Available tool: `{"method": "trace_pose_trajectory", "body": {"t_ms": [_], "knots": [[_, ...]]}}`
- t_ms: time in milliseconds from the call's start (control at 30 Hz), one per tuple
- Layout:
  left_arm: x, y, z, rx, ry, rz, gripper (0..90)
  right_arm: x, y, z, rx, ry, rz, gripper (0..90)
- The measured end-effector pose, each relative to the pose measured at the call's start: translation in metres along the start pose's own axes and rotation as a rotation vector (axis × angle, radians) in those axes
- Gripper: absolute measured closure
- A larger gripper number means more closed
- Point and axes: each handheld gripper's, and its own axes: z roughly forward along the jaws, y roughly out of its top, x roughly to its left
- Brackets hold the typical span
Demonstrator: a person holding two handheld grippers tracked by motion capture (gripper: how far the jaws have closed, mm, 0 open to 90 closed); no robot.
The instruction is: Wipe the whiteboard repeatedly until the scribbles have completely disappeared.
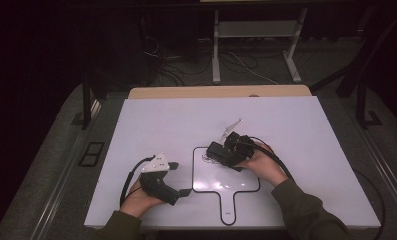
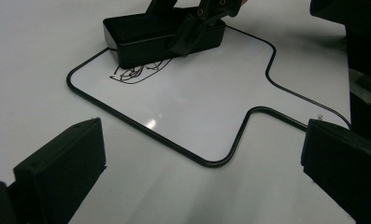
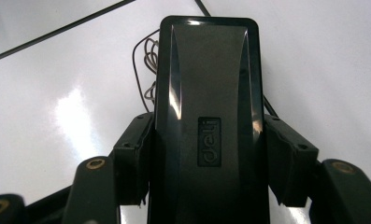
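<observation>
**Eraser on the scribble, wipe barely begun**

The right gripper (image 1: 221,150) is clamping a black eraser (image 3: 206,116); in the right gripper view both jaws are pressing on its long sides, with the "deli" label facing up between them. The right hand (image 1: 263,162) is holding it low over the small whiteboard (image 1: 206,184), at the board's far-left corner, eraser resting on or just above the surface; contact is hard to confirm. The left gripper view is showing the eraser (image 2: 162,35) sitting right at the edge of a dark scribble (image 2: 136,72), part of which is poking out from under its near side.

The left gripper (image 1: 178,179) is hanging open with nothing between its jaws, which are standing wide apart in its own view. It is resting near the board's left edge, held by the left hand (image 1: 138,200), apart from the board.

The whiteboard is lying near the near edge of the white table (image 1: 311,130), handle pointing toward the person.

Progress, as a judgement: the eraser is picked up and placed at the marks, but the scribble is mostly intact, so the wiping is looking like the bulk of what is left. The rest of the board is looking clean.
</observation>
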Motion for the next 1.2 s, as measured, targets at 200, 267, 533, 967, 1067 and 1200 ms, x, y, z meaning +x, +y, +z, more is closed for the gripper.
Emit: {"method": "trace_pose_trajectory", "body": {"t_ms": [200,267,533,967,1067,1200], "knots": [[0.001,0.0,-0.001,-0.002,0.002,0.003,0.0,-0.011,-0.002,-0.001,-0.004,-0.008,0.036,38.9],[0.001,0.0,-0.001,-0.002,0.002,0.002,0.0,-0.014,-0.003,-0.001,-0.004,-0.015,0.041,38.9],[0.001,0.0,-0.001,-0.001,0.002,0.0,0.0,-0.008,0.003,0.001,0.005,-0.006,0.028,38.9],[0.001,-0.001,-0.002,-0.002,0.003,0.001,0.0,0.001,0.011,0.006,0.01,0.007,-0.015,38.9],[0.001,-0.001,-0.002,-0.004,0.006,-0.004,0.0,-0.006,0.009,0.005,0.005,-0.005,0.01,38.9],[0.001,-0.001,-0.003,-0.003,0.008,-0.001,0.0,-0.011,0.007,0.004,0.005,-0.008,0.025,38.9]]}}
